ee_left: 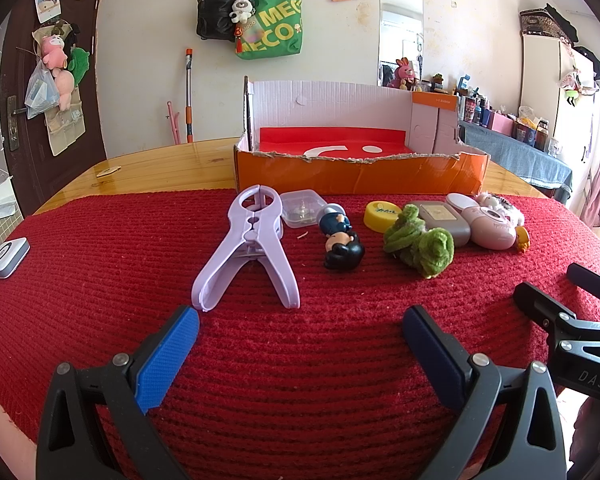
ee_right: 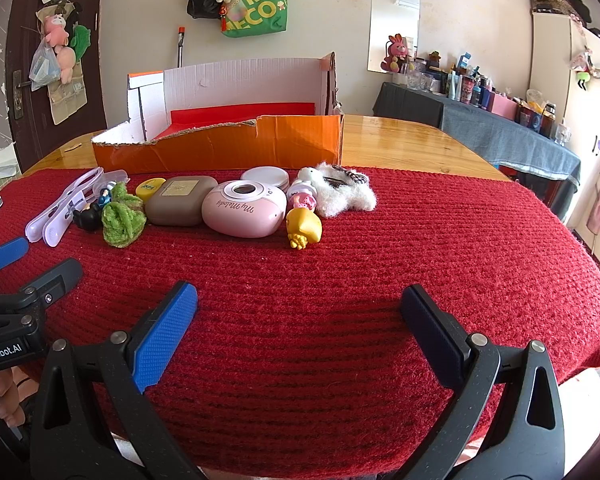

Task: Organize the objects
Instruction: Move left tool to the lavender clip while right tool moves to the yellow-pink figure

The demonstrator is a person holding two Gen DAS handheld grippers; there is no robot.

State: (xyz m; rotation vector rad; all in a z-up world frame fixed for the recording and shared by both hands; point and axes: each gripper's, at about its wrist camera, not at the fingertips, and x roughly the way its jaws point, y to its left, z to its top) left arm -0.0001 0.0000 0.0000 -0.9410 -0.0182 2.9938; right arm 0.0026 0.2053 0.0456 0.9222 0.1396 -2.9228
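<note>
Past the far edge of my wooden tabletop [ee_left: 172,160], a green tote bag [ee_left: 274,26] hangs on the white wall beside a black backpack [ee_left: 214,12], with a small plush bear [ee_left: 242,10] dangling between them. A dark door [ee_left: 52,92] stands off the left corner, soft toys [ee_left: 56,54] hung on it. A tall mirror [ee_left: 400,28] leans on the wall. Off the right edge, a side table under blue cloth [ee_right: 512,136] carries bottles [ee_right: 472,92] and a pink rabbit toy [ee_right: 396,54].

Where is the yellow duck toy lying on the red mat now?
In the right wrist view, the yellow duck toy lies on the red mat, just right of the pink My Melody case and in front of the white fluffy toy.
</note>
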